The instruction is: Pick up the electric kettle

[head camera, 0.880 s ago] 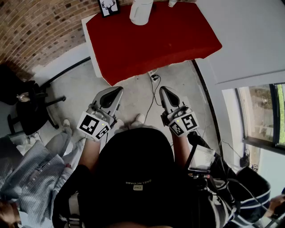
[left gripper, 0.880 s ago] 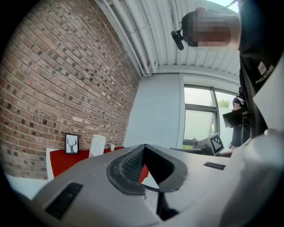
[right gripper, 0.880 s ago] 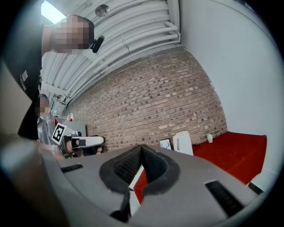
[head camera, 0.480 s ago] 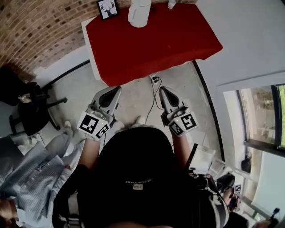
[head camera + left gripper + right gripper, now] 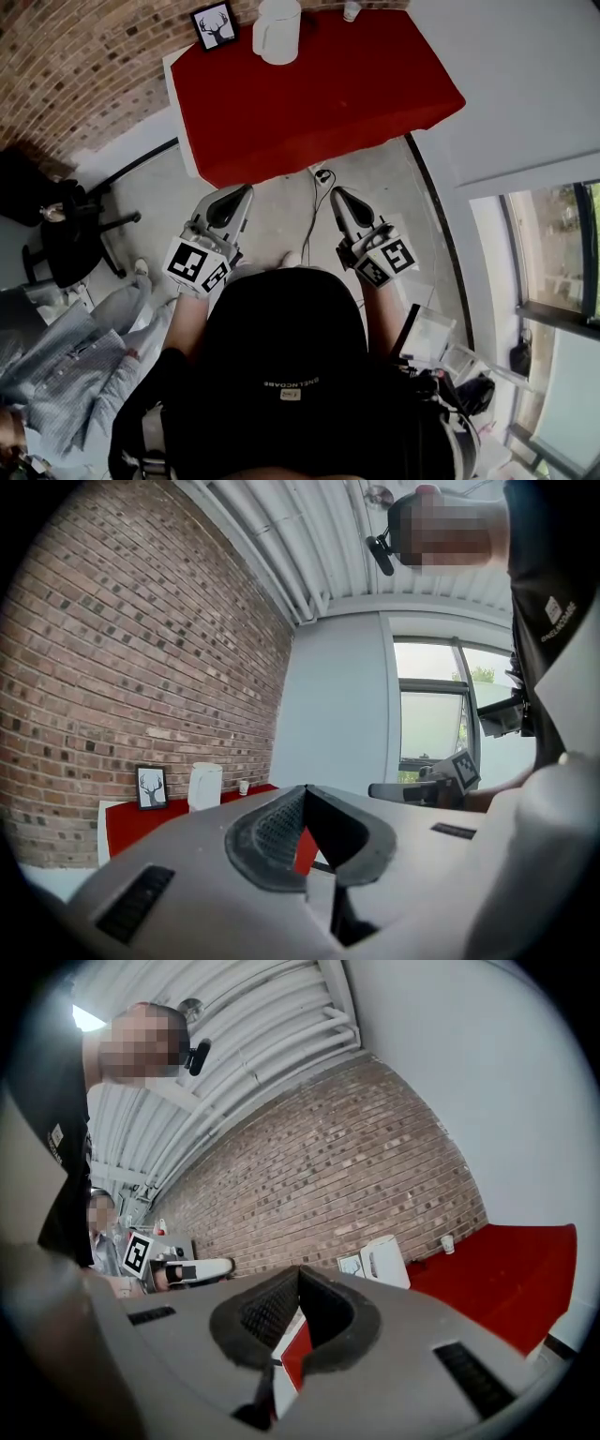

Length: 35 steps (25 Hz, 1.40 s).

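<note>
The white electric kettle (image 5: 277, 30) stands at the far edge of the red table (image 5: 319, 94), close to the brick wall. It also shows small in the left gripper view (image 5: 205, 787) and in the right gripper view (image 5: 386, 1262). My left gripper (image 5: 236, 192) and my right gripper (image 5: 335, 194) are held side by side over the floor, short of the table's near edge and far from the kettle. Both point level toward the table. Each has its jaws shut tip to tip with nothing between them, as seen on the left gripper (image 5: 305, 789) and the right gripper (image 5: 300, 1271).
A framed deer picture (image 5: 214, 25) stands left of the kettle and a small white cup (image 5: 351, 9) to its right. A cable and socket (image 5: 323, 173) lie on the floor under the table edge. A black office chair (image 5: 66, 225) and a seated person (image 5: 66, 366) are at left; windows (image 5: 553, 253) at right.
Both grippers have edged slightly toward the table. The table and kettle sit a little further left and more fully in the head view. The jaws stay shut.
</note>
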Motion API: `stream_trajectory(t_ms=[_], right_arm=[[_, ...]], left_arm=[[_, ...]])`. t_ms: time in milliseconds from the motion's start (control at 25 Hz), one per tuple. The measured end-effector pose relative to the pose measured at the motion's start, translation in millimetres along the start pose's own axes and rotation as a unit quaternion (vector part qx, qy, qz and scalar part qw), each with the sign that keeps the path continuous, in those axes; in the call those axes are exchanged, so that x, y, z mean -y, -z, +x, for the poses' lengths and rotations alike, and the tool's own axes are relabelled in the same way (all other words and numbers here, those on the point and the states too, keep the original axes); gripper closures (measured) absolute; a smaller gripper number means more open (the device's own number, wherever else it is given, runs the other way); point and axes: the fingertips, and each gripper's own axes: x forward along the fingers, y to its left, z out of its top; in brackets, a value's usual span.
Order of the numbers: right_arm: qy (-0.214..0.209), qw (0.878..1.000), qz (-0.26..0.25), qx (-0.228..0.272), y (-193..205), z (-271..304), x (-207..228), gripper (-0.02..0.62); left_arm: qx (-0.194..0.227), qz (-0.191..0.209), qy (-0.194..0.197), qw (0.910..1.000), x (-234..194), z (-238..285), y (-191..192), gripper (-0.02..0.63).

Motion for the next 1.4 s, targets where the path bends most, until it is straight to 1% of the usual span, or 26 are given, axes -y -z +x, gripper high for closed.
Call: stream_trajectory(t_ms=[160,320,640,1040,1240,1400], right_arm=[[-0.004,1.0,-0.004,-0.004,3.2,-8.8,15.7,0.591],[0.0,1.0,0.005,-0.005,3.9,-15.2,29.3,0.591],[0.011,1.0,0.012,-0.008,6.2,-9.1,52.9,0.591],[0.03,0.999,0.017,-0.017,1.9,27.7,88.8,0.591],[0.035,0.999,0.03,-0.02,-1.8,54.4,102.9,0.591],[0.04,0.999,0.024,-0.024,0.2,76.4,121.3,0.591]], left_arm=[[-0.006,0.005,-0.008,0.9999,6.6,13.0,4.6,0.6],[-0.007,0.008,-0.009,0.9999,12.1,25.6,5.8,0.6],[-0.006,0.0,-0.009,0.9999,-0.4,51.5,13.0,0.6],[-0.004,-0.01,-0.006,0.9999,-50.6,86.4,12.7,0.6],[-0.011,-0.012,-0.001,0.9999,-77.3,105.2,11.0,0.6],[-0.02,-0.017,0.0,0.9996,-99.3,122.3,11.5,0.6]])
